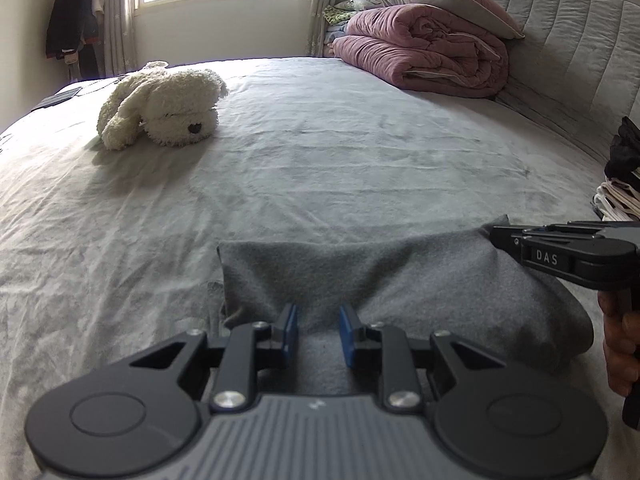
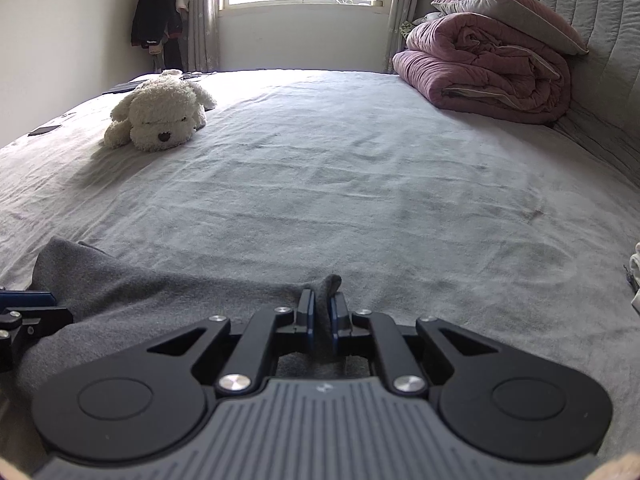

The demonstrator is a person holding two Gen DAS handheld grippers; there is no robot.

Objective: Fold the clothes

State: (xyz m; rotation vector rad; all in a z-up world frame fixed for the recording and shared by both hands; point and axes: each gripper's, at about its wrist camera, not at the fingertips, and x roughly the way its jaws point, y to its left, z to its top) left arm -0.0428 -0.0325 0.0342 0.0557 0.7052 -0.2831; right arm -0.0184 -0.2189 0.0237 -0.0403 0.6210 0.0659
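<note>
A grey fleece garment (image 1: 400, 280) lies folded on the near part of the bed. My left gripper (image 1: 318, 330) hovers over its near edge, open, with only cloth showing between the blue pads. My right gripper (image 2: 322, 310) is shut on the garment's far right corner (image 2: 332, 284), which pokes up between the pads. In the left wrist view the right gripper (image 1: 494, 234) reaches in from the right edge and pinches that same corner, held by a hand (image 1: 620, 340). The garment (image 2: 140, 304) spreads to the left in the right wrist view, where the left gripper's fingers (image 2: 28, 300) show.
The bed sheet (image 1: 320, 160) is light grey and wrinkled. A white plush dog (image 1: 164, 108) lies at the far left. A rolled pink quilt and pillow (image 1: 432, 48) rest against the padded headboard (image 1: 580, 40). A pile of clothes (image 1: 622, 176) sits at the right edge.
</note>
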